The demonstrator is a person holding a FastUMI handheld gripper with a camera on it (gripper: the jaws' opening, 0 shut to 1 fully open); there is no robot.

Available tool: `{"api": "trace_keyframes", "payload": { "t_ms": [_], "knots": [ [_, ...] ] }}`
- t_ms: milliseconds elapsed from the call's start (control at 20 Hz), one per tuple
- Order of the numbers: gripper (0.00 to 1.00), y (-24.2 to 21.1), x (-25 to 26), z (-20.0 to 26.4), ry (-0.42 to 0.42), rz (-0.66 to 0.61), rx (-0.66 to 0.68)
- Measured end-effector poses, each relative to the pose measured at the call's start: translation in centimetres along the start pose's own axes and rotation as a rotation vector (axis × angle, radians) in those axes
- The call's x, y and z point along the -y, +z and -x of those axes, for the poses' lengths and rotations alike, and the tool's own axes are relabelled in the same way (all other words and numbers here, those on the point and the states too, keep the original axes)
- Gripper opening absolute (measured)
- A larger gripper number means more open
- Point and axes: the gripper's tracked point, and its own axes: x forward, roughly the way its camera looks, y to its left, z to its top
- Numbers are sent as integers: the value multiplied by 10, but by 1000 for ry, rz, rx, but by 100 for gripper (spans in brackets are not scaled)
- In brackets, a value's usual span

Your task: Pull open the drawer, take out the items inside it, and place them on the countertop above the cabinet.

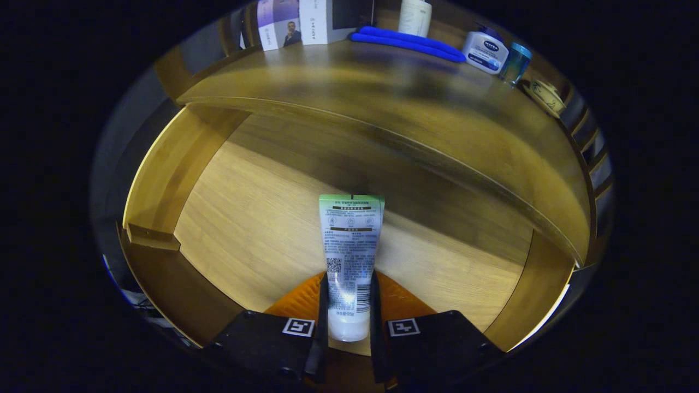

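Note:
My gripper (349, 305) is shut on a white tube with a green end (349, 245), both fingers pressing its lower part near the cap. The tube points forward from the fingers, over the pale wooden floor of the open drawer (246, 218). The drawer's side walls stand to the left (169, 169) and right (538, 289) of the fingers. Beyond the tube runs the front edge of the wooden countertop (382, 93), above the drawer.
At the back of the countertop lie a blue folded cloth (407, 43), white boxes (303, 22), a white bottle (415, 16), a white jar with a blue label (485, 52), a small teal cup (516, 63) and a small dish (546, 95).

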Motion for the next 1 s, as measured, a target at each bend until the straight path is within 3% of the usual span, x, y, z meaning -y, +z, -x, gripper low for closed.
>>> {"api": "trace_keyframes", "payload": {
  "t_ms": [500,1000],
  "knots": [
    [35,-6,-19,63,71,71,126],
    [34,37,-11,131,139,-21,283]
  ]
}}
